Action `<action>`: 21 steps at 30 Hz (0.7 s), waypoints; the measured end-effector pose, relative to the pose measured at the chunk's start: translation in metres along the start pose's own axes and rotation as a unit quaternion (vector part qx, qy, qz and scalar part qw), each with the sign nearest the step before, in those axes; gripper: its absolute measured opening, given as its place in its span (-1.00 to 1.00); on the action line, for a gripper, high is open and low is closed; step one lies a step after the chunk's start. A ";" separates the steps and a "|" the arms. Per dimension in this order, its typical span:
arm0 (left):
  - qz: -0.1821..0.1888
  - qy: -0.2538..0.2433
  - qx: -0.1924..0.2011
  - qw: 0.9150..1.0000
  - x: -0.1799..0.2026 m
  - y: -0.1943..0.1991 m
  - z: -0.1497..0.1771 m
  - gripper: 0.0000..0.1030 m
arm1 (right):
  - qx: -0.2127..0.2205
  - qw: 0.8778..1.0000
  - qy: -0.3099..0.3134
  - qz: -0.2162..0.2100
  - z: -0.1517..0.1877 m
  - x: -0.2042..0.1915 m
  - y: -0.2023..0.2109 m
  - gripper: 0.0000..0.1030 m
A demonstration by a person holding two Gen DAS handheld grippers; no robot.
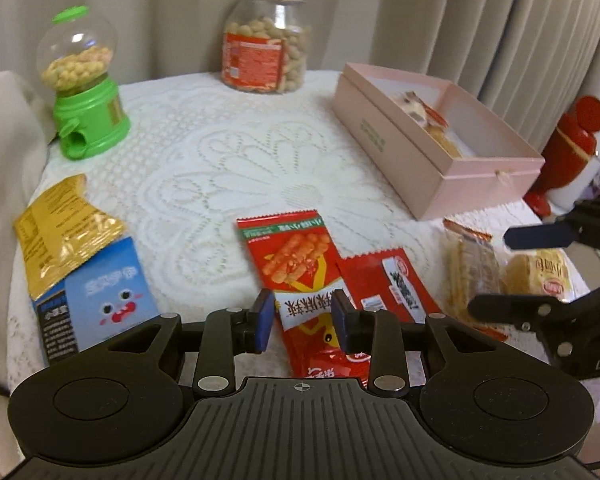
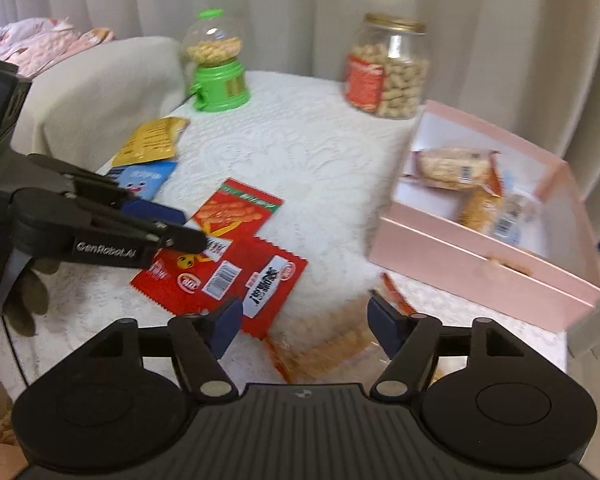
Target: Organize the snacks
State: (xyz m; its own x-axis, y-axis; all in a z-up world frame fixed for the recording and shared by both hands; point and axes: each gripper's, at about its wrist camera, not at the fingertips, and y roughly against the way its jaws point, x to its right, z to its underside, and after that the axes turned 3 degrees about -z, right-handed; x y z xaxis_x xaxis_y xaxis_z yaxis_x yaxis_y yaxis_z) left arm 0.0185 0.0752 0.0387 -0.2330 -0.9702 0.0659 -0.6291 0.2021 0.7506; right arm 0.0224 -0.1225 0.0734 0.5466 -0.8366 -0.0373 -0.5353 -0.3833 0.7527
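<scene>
My left gripper (image 1: 302, 320) is open and low over a red snack packet (image 1: 292, 256), which lies flat on the lace cloth between its blue pads (image 1: 262, 320). A second red packet (image 1: 388, 284) lies beside the first. My right gripper (image 2: 306, 322) is open above a clear orange-edged cracker packet (image 2: 320, 352) near the table's front. In the left wrist view the right gripper (image 1: 520, 272) hovers over two cracker packets (image 1: 476, 268). An open pink box (image 2: 460, 256) holds several wrapped snacks (image 2: 452, 168). From the right wrist view, the left gripper (image 2: 190, 227) reaches over the red packets (image 2: 236, 280).
A yellow packet (image 1: 60, 232) and a blue packet (image 1: 100, 292) lie at the table's left edge. A green candy dispenser (image 1: 88, 120) and a peanut jar (image 1: 266, 40) stand at the back. A red-and-white container (image 1: 572, 140) stands beyond the pink box (image 1: 440, 184). Curtains hang behind.
</scene>
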 end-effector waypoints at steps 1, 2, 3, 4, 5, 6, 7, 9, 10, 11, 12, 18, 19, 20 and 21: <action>-0.003 -0.004 -0.002 1.000 0.003 0.000 -0.001 -0.31 | 0.004 1.000 -0.005 0.008 0.003 0.002 0.002 0.40; -0.008 -0.008 -0.002 1.000 0.008 -0.003 -0.001 -0.29 | 0.006 1.000 -0.010 0.013 0.005 0.006 0.003 0.40; -0.010 -0.011 -0.002 1.000 0.012 -0.004 -0.001 -0.26 | 0.009 1.000 -0.019 0.020 0.008 0.009 0.004 0.42; -0.013 -0.013 0.000 1.000 0.017 -0.006 -0.001 -0.25 | 0.014 0.999 -0.029 0.025 0.011 0.012 0.004 0.47; -0.013 -0.015 0.002 1.000 0.021 -0.008 -0.002 -0.25 | 0.019 0.999 -0.037 0.031 0.013 0.015 0.002 0.50; -0.014 -0.018 0.003 1.000 0.024 -0.009 -0.003 -0.24 | 0.023 0.998 -0.044 0.041 0.017 0.016 0.000 0.52; -0.017 -0.025 0.006 1.000 0.027 -0.010 -0.003 -0.20 | 0.029 0.997 -0.052 0.053 0.021 0.017 -0.002 0.52; -0.037 -0.053 0.016 0.998 0.032 -0.012 -0.003 -0.10 | 0.041 0.995 -0.062 0.074 0.031 0.017 -0.007 0.54; -0.044 -0.056 0.019 0.997 0.031 -0.012 -0.002 -0.02 | 0.053 0.993 -0.064 0.083 0.037 0.016 -0.007 0.59; -0.056 -0.053 0.020 0.997 0.028 -0.011 -0.003 0.01 | 0.064 0.992 -0.065 0.089 0.041 0.016 -0.007 0.61; -0.066 -0.046 0.020 0.997 0.024 -0.011 -0.004 0.02 | 0.073 0.991 -0.067 0.093 0.045 0.016 -0.007 0.64; -0.071 0.003 0.027 0.997 0.007 -0.003 -0.012 -0.10 | 0.109 0.987 -0.072 0.097 0.059 0.023 -0.006 0.69; -0.048 0.000 0.031 0.998 0.009 0.001 -0.013 -0.09 | 0.114 0.986 -0.076 0.095 0.061 0.025 -0.005 0.70; -0.039 -0.011 0.030 0.999 0.014 0.002 -0.013 -0.09 | 0.120 0.985 -0.081 0.092 0.064 0.027 -0.005 0.72; -0.039 -0.035 0.027 0.998 0.021 0.003 -0.012 -0.08 | 0.126 0.984 -0.088 0.088 0.067 0.030 -0.005 0.76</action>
State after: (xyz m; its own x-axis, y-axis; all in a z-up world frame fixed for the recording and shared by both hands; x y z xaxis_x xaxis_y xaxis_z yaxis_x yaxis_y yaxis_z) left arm 0.0210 0.0538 0.0502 -0.2317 -0.9720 -0.0385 -0.6860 0.1352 0.7149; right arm -0.0018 -0.1718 0.0244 0.3227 -0.9452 -0.0502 -0.7671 -0.2922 0.5711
